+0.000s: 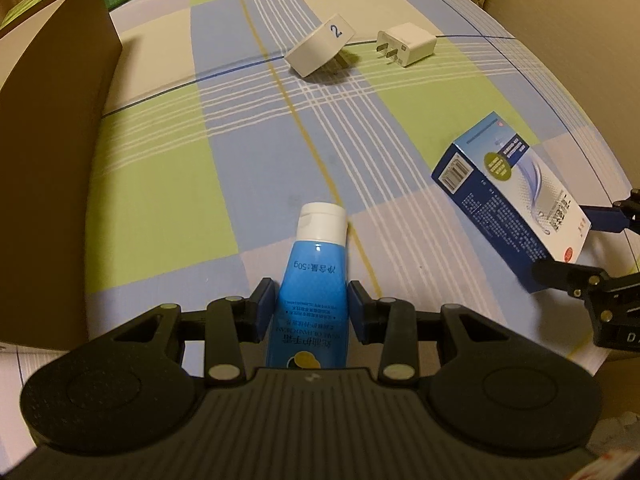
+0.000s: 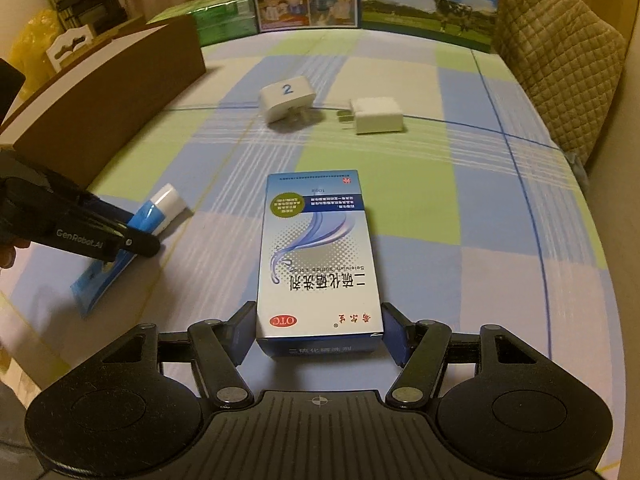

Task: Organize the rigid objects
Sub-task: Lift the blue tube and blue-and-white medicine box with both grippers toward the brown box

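A blue tube with a white cap [image 1: 314,264] sticks out forward over the checked cloth, and my left gripper [image 1: 312,308] is shut on its body. In the right wrist view the tube [image 2: 160,208] points up and right from the left gripper [image 2: 132,236]. A blue and white medicine box [image 2: 316,256] lies lengthwise between the pads of my right gripper [image 2: 318,332], which is shut on its near end. From the left wrist view the box [image 1: 508,192] is tilted at the right, with the right gripper [image 1: 580,244] at its end.
Two white plug chargers lie further back on the cloth, one marked 2 [image 2: 286,98] and a plain one [image 2: 378,116]. A brown cardboard box [image 2: 120,92] stands along the left. Milk cartons [image 2: 428,0] line the far edge, and a quilted chair [image 2: 560,80] is at the right.
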`<action>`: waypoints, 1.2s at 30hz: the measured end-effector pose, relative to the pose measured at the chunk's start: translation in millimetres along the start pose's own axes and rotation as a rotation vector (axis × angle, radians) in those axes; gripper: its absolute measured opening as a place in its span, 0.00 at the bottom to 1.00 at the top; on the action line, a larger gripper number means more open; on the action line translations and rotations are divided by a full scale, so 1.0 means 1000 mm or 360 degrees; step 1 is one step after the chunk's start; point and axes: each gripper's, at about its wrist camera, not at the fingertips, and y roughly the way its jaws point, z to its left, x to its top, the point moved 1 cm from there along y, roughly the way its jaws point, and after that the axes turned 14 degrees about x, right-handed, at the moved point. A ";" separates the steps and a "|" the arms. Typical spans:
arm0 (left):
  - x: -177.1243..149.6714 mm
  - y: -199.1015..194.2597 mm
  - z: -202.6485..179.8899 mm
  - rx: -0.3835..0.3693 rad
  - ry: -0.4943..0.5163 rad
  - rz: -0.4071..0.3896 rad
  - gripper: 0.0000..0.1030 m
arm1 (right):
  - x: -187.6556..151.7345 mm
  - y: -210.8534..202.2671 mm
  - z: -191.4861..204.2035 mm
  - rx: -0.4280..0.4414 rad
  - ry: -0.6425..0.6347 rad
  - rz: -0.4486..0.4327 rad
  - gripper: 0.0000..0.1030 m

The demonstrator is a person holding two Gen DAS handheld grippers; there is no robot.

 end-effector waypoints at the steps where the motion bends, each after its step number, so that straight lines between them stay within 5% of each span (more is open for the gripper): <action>1: 0.000 0.000 0.000 0.0000 0.0003 -0.0002 0.34 | 0.001 0.001 0.002 -0.0004 -0.0004 0.0007 0.59; 15: 0.002 0.000 -0.006 0.0017 0.0043 -0.0027 0.44 | 0.022 0.010 -0.002 -0.0054 0.0092 -0.0038 0.68; 20: 0.001 -0.001 -0.006 0.0022 0.0029 -0.0051 0.32 | 0.028 0.020 0.000 -0.0063 0.0066 -0.0024 0.68; 36: 0.001 0.001 -0.007 0.0038 -0.0012 -0.0045 0.31 | 0.030 0.027 -0.001 -0.0049 0.0021 0.0021 0.60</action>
